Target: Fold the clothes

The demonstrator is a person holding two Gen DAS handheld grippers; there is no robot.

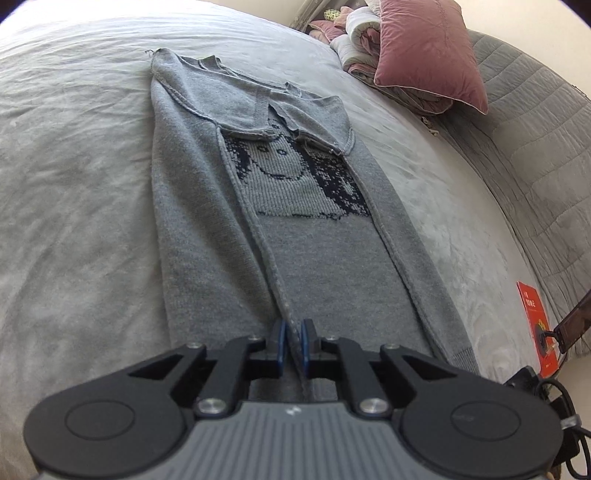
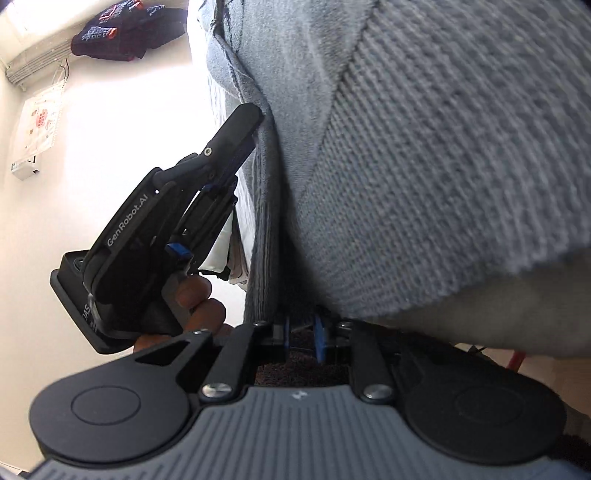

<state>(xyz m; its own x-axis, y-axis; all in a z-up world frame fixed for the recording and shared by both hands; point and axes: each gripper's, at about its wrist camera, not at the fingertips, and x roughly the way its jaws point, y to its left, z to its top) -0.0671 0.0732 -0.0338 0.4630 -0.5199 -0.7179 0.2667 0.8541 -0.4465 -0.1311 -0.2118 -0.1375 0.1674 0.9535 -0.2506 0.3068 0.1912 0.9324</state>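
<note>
A grey knit sweater (image 1: 295, 229) with a dark knitted face motif lies lengthwise on the pale bed sheet (image 1: 74, 184), both sides and sleeves folded in. My left gripper (image 1: 293, 347) sits at its near hem. A raised fold of the hem fills the narrow gap between the blue pads, so it is shut on it. In the right wrist view the sweater (image 2: 424, 166) hangs close above my right gripper (image 2: 303, 341). Its jaws stand slightly apart, with only dark floor showing between them. The left gripper (image 2: 255, 122) appears there too, held by a person's fingers (image 2: 199, 299), its tips against the sweater's ribbed edge.
A pink pillow (image 1: 428, 48) rests on a folded quilt (image 1: 362, 40) at the far right of the bed. A grey quilted cover (image 1: 535, 147) runs along the right side. A red booklet (image 1: 535, 325) and black cables (image 1: 554, 398) lie near right. Dark clothes (image 2: 122, 33) sit far off.
</note>
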